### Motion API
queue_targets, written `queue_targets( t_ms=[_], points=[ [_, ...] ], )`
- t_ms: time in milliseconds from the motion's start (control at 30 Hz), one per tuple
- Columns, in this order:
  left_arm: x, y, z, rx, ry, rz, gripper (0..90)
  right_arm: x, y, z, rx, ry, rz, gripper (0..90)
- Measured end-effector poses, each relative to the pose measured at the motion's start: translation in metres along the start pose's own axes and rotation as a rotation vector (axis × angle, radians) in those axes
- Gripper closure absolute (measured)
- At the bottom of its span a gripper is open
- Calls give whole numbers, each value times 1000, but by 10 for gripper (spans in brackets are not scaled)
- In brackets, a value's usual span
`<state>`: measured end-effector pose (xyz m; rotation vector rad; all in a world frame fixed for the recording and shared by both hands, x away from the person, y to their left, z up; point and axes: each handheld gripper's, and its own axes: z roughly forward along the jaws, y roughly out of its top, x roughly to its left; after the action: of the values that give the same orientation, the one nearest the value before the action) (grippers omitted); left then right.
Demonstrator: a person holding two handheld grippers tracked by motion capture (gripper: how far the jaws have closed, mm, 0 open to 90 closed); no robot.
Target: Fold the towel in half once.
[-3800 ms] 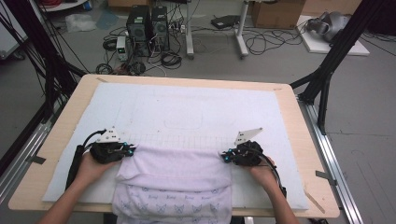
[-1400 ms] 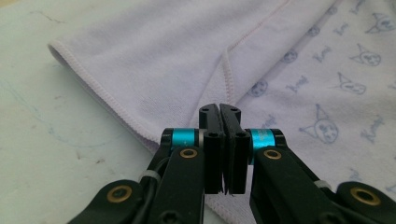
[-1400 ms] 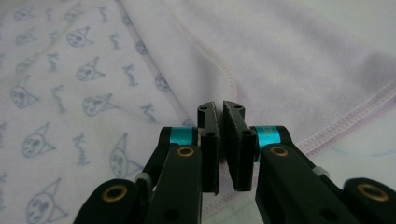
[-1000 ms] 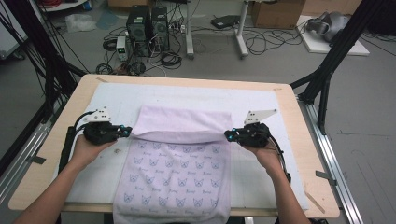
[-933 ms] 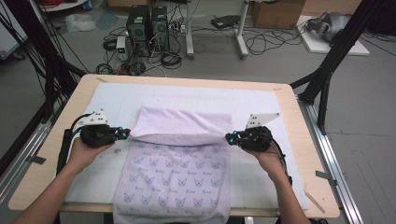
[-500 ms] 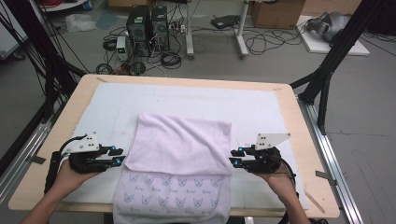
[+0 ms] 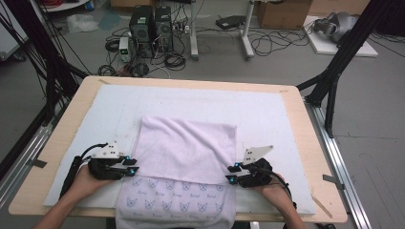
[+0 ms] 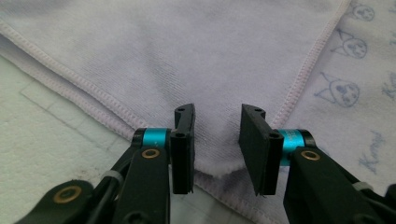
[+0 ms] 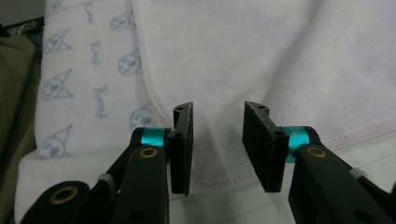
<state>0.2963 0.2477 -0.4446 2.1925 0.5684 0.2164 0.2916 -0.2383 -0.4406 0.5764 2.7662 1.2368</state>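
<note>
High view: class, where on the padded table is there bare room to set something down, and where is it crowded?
Bare mat lies beyond the towel's far fold, up to the table's far edge. More bare strips run left and right of the towel, between it and the mat's sides. The near edge is crowded: the left gripper and right gripper flank the towel's folded corners there.

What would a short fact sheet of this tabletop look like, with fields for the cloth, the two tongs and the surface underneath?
cloth: pale lilac towel, top layer folded toward the person, cat-print side showing along the near edge
left tongs: jaws apart after just opening, at the folded layer's left corner, cloth between them but not pinched
right tongs: jaws apart after just opening, at the folded layer's right corner, not pinching
surface: white mat on a wooden table
beyond the table: computer towers and cables on the floor
</note>
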Motion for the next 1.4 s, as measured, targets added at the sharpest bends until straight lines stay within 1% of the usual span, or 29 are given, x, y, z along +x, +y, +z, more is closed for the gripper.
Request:
queue_targets(
  t_ms=[33, 100, 167, 200, 233, 267, 300, 333, 367, 433, 533, 667, 700, 733, 767, 800, 833, 867, 900, 967, 1067, 1167, 1200, 1233, 1333, 1400],
  points=[
    [0, 0, 0, 1, 5, 6, 725, 0, 0, 2, 12, -1, -4, 632],
    [-1, 0, -1, 3, 10, 4, 748, 1, 2, 1, 11, -9, -19, 631],
    [-1, 0, -3, 1, 7, 15, 826, 0, 4, -2, -20, -6, -9, 634],
    [-1, 1, -4, -5, 0, 11, 837, 1, 6, -5, -37, -2, -9, 637],
    [-1, 1, -6, -12, -2, 6, 834, 1, 8, -7, -49, -10, -15, 639],
    [0, 1, -7, -20, -2, 8, 823, 1, 11, -8, -60, -8, -17, 642],
    [1, 2, -9, -33, -1, -4, 794, 0, 13, -8, -72, -8, -15, 646],
    [3, 3, -11, -40, 0, -6, 762, -1, 15, -8, -75, -4, -12, 649],
    [3, 4, -12, -52, 1, -17, 737, -2, 16, -6, -76, -6, -15, 651],
    [5, 6, -14, -67, -3, -23, 710, -3, 18, -2, -75, -4, -10, 661],
    [5, 8, -9, -52, -7, -16, 679, -2, 19, 4, -44, 15, -18, 662],
    [2, 3, 3, 0, -20, -4, 608, 4, 16, 10, -9, 41, -28, 641],
    [0, 1, 5, -12, -9, 6, 607, 6, 14, 12, 0, 47, -31, 641],
    [-1, 0, 5, -18, 2, 16, 624, 7, 13, 15, 16, 43, -36, 642],
    [-1, 0, 4, -18, 4, 15, 661, 9, 11, 18, 15, 38, -42, 655],
    [-1, 1, 4, -11, 6, 21, 725, 9, 10, 18, 9, 32, -46, 683],
    [-1, 2, 4, -5, 7, 23, 793, 9, 10, 17, 11, 38, -43, 757],
    [-2, 3, 4, -1, 10, 26, 841, 8, 11, 17, 16, 47, -43, 822],
    [-2, 4, 4, 2, 14, 31, 860, 8, 12, 17, 22, 53, -46, 853],
    [-3, 5, 2, 1, 22, 27, 874, 9, 13, 17, 26, 54, -59, 872],
    [-2, 7, -6, -23, 30, 13, 878, 7, 14, 12, 7, 54, -50, 878],
    [-4, 13, -20, -59, 44, 8, 878, 4, 19, 2, -46, 47, -37, 878],
    [-5, 15, -25, -74, 46, 8, 879, 4, 21, -3, -65, 52, -35, 878],
    [-6, 18, -31, -87, 48, 5, 879, 4, 25, -8, -89, 48, -41, 878],
    [-14, 23, -46, -112, 59, 9, 879, 8, 35, -21, -130, 41, -60, 878],
    [-22, 22, -53, -119, 57, 16, 879, 14, 39, -27, -143, 46, -81, 878]
  ],
)
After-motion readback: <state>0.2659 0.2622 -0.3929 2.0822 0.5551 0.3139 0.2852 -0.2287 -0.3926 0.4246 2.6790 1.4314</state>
